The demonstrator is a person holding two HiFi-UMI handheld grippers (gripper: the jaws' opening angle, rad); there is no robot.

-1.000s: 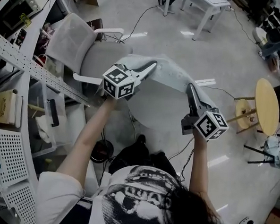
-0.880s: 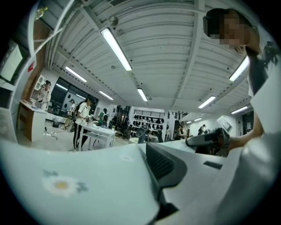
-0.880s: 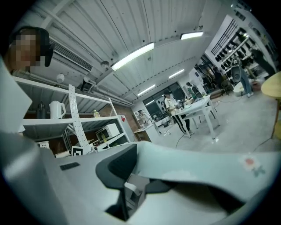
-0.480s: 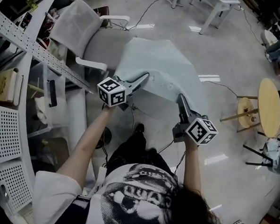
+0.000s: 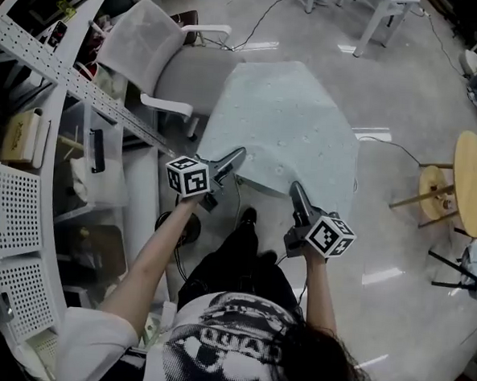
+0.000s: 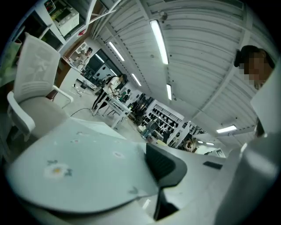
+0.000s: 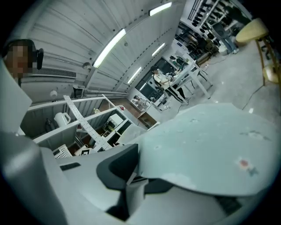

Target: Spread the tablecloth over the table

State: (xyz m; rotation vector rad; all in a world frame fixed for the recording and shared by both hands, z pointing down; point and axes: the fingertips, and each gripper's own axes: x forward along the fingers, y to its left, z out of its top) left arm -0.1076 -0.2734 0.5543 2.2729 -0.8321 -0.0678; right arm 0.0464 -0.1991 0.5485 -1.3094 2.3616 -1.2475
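Note:
A pale blue-green tablecloth (image 5: 283, 124) with small flower prints lies spread out flat, and the table under it is hidden. My left gripper (image 5: 234, 155) is shut on its near left edge. My right gripper (image 5: 295, 189) holds the near right edge, and its jaws are closing with the cloth between them. In the left gripper view the cloth (image 6: 79, 167) stretches away from the jaws of the left gripper (image 6: 151, 184) as a smooth sheet. In the right gripper view the cloth (image 7: 210, 149) runs out from the right gripper (image 7: 134, 176), its hem tucked between the dark pads.
A grey office chair (image 5: 150, 55) stands just beyond the cloth's left side. A white perforated shelving rack (image 5: 52, 78) with boxes lines the left. A round wooden stool (image 5: 473, 180) stands at the right and a white desk (image 5: 378, 9) at the back. Cables cross the floor.
The cloth was bunched and held high; now it lies wide and flat. Both grippers have dropped and pulled back toward the person, drawing the near edge with them.

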